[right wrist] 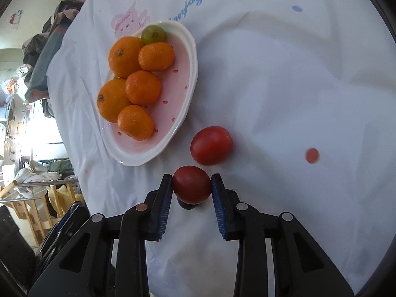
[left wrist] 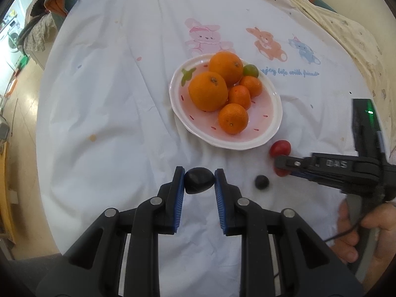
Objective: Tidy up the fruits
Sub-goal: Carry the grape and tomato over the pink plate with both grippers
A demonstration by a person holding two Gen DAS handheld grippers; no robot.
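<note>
Your left gripper (left wrist: 199,180) has its blue pads (left wrist: 178,193) pressed on both sides of a dark plum (left wrist: 199,180), near the table's front edge, so that fruit looks held and ready to lift. Your right gripper (right wrist: 191,185) is closed the same way round a red tomato (right wrist: 191,184); in the left view its fingers reach in from the right, low over the cloth (left wrist: 111,99). Whether either fruit has left the cloth, you cannot tell from these views.

The plate (left wrist: 269,133) sits just beyond both grippers, a little right of centre. It holds five oranges (left wrist: 208,91) crowded to its left and far side, with a green fruit (left wrist: 251,70) at the far rim. That leaves its near right part bare, the likely place for what you carry.

Two fruits lie loose on the cloth: a second tomato (right wrist: 211,145) just beside the plate's near rim, and a small dark berry (left wrist: 261,182) between your grippers.

Grasping both at once saves a trip, but mind the grippers crowding each other over the plate.
</note>
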